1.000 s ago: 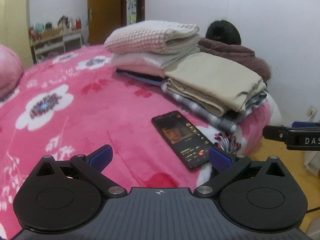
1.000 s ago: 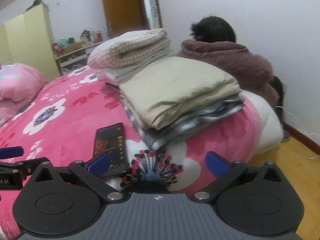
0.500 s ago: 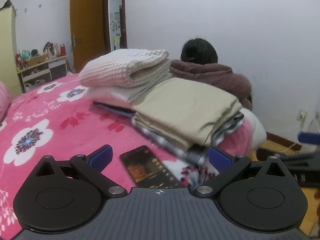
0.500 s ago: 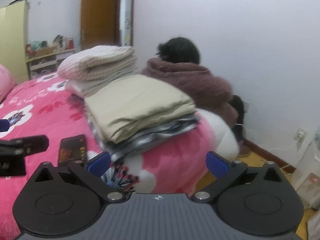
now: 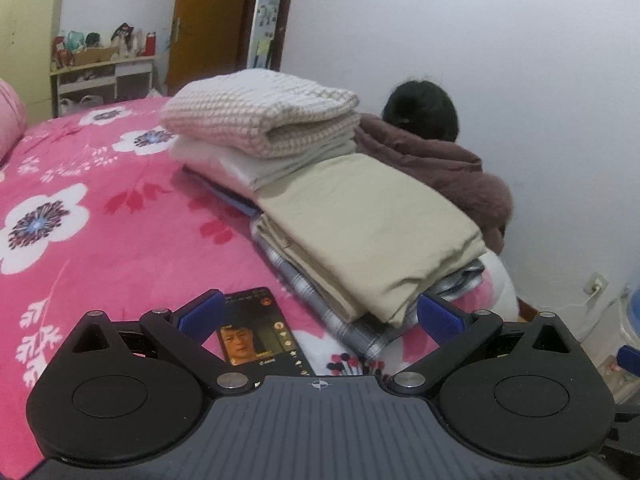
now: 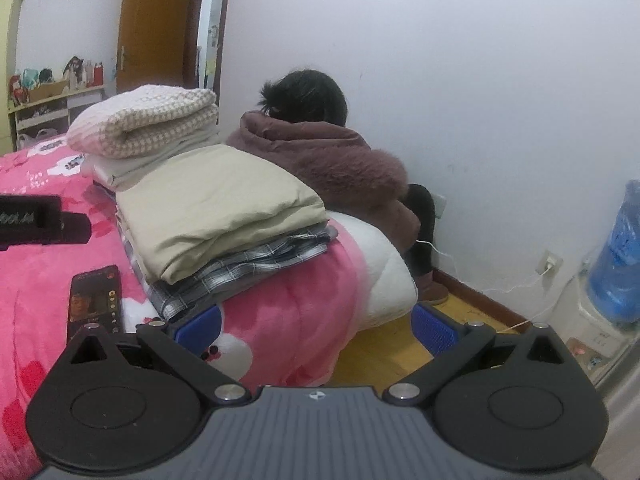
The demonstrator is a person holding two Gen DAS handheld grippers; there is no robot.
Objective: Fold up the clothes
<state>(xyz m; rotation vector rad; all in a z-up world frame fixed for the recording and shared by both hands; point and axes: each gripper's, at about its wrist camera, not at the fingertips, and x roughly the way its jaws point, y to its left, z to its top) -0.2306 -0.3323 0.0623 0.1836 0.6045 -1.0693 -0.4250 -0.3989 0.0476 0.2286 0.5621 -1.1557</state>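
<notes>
1. The folded clothes sit stacked at the corner of the pink bed, beside a phone.
2. The left gripper and the right gripper are both spread wide, holding nothing.
3. Only the right wrist view shows the blue water bottle.

A beige folded cloth is stacked on a plaid garment at the corner of a pink floral bed. A phone is seen left of the stack, a seated person behind it.
</notes>
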